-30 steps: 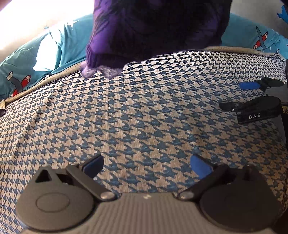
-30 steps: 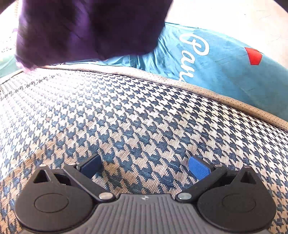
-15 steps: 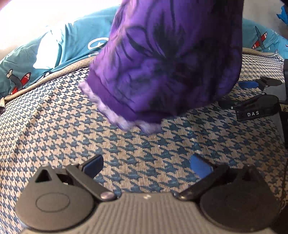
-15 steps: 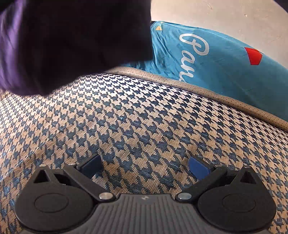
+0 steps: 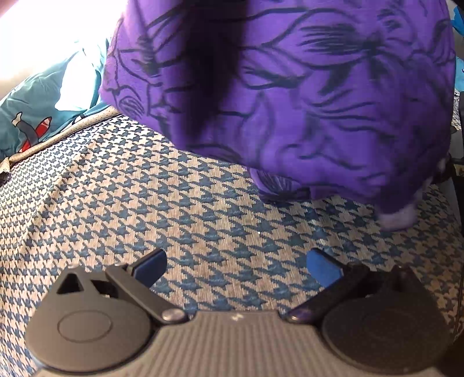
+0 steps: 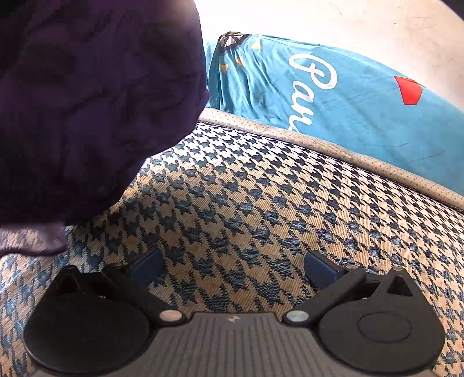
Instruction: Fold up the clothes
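Note:
A purple garment with dark line print [image 5: 290, 95] hangs down from above and its pale hem touches the houndstooth surface [image 5: 145, 188] ahead and right of my left gripper [image 5: 236, 268]. That gripper is open and empty, low over the surface. In the right wrist view the same garment [image 6: 87, 101] fills the upper left, its pale hem close to the left finger. My right gripper [image 6: 233, 268] is open and empty. What holds the garment up is out of view.
A teal sheet with aeroplane prints [image 5: 34, 121] and white lettering [image 6: 348, 101] lies beyond the beige piped edge [image 6: 319, 145] of the houndstooth surface. A pale wall [image 6: 348, 26] stands behind.
The purple garment has come down from the top of both views toward the grippers and now reaches the surface, hiding the right gripper in the left wrist view. Both grippers stayed still and open.

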`<action>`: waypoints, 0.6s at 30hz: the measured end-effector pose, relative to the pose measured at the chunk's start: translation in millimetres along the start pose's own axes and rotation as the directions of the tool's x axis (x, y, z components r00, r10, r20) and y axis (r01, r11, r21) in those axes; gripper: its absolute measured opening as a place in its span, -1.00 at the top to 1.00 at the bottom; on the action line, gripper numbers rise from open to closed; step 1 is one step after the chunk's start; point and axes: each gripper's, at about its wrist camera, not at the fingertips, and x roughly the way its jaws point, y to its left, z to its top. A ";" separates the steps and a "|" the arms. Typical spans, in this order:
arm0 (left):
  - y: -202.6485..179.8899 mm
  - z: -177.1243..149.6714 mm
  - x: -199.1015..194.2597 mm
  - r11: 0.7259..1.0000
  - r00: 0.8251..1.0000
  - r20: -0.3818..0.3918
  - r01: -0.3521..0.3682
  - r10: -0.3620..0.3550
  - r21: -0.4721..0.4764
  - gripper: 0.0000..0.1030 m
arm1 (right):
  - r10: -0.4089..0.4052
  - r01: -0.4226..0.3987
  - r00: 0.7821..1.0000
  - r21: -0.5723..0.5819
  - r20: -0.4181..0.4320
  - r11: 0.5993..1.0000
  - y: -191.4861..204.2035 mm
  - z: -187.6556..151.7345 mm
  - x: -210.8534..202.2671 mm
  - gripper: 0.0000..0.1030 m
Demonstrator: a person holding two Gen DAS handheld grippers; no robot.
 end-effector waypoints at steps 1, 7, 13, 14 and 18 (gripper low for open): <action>0.5 -0.2 0.6 1.000 1.000 -0.003 0.001 -0.001 -0.004 -1.00 | 0.000 0.000 1.000 0.000 0.000 1.000 0.0 -0.1 0.2 -1.00; 3.2 1.9 4.2 1.000 1.000 -0.014 0.004 -0.004 -0.012 -1.00 | -0.001 0.001 1.000 -0.001 0.000 1.000 0.8 1.9 -1.5 -1.00; 7.5 4.9 4.3 1.000 1.000 -0.006 0.017 -0.017 -0.006 -1.00 | 0.000 0.000 1.000 0.000 0.000 1.000 2.6 -2.0 -1.7 -1.00; 9.9 5.9 5.1 1.000 1.000 -0.005 0.016 -0.016 -0.007 -1.00 | 0.000 0.000 1.000 -0.001 0.000 1.000 1.7 -3.9 0.4 -1.00; 12.7 5.5 6.0 1.000 1.000 -0.013 0.019 -0.019 -0.025 -1.00 | -0.001 0.001 1.000 -0.001 0.000 1.000 2.0 -4.7 0.9 -1.00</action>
